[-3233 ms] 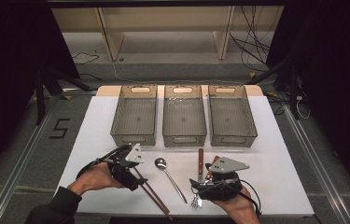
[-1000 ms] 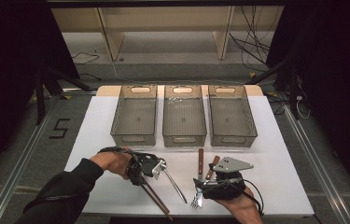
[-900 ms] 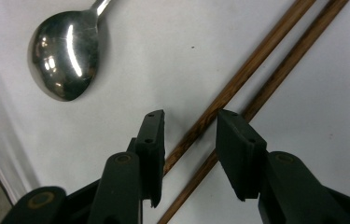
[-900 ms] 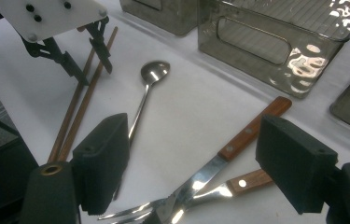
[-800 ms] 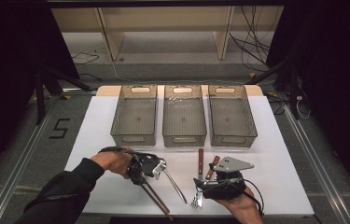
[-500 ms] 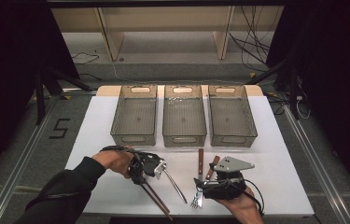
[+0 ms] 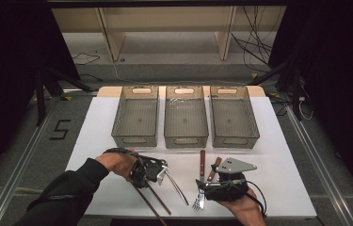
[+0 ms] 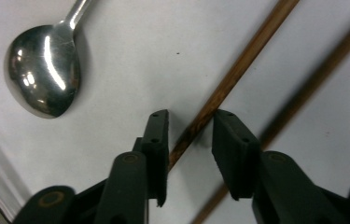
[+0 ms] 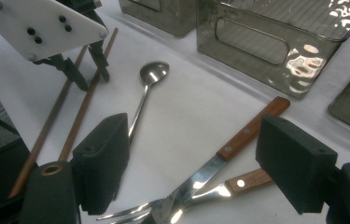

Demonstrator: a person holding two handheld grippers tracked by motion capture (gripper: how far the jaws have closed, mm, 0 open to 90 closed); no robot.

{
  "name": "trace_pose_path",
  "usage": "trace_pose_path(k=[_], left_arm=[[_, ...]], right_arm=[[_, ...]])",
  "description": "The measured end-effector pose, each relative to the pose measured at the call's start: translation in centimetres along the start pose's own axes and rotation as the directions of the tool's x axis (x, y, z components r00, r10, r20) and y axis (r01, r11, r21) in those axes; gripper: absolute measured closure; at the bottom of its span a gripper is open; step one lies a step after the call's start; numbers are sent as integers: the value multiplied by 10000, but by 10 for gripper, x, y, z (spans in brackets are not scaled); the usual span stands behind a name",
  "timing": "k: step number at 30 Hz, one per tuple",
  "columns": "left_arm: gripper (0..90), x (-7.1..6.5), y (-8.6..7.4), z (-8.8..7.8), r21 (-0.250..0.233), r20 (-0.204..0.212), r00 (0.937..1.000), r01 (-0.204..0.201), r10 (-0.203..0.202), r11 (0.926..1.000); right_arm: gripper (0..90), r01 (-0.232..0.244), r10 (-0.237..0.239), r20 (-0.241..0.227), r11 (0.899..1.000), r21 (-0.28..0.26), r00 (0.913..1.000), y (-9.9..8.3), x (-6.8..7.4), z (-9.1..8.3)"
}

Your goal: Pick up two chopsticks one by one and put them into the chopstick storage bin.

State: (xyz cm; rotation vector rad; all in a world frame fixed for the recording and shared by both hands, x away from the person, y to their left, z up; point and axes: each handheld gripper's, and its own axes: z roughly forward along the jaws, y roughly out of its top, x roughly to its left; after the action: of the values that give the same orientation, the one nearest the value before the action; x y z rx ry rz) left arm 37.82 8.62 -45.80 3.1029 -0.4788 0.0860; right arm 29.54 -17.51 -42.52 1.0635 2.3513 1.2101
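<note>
My left gripper (image 8: 190,122) has its black jaws straddling one thin brown wooden chopstick (image 8: 238,70) flat on the white table (image 8: 130,51); they have just been closing, but gaps remain on both sides, so nothing is gripped yet. The second brown chopstick (image 8: 322,84) lies just beside it, near my right-hand pad. I worry that pad could nudge it, or that the round stick rolls out as I pinch. The shiny steel spoon (image 8: 44,77) sits nearby. My right gripper (image 9: 191,161) hovers wide open over the wooden-handled knife (image 9: 238,144) and fork (image 9: 200,193), near three clear plastic bins (image 7: 186,117).
</note>
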Motion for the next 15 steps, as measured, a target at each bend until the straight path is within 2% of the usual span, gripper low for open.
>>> trace_pose_path(k=[15], left_arm=[[823,-3,0,0,-85,184,9983,-549,551,9985]], right_arm=[[266,-7,7,-51,10000,50,10000,0,0,1]])
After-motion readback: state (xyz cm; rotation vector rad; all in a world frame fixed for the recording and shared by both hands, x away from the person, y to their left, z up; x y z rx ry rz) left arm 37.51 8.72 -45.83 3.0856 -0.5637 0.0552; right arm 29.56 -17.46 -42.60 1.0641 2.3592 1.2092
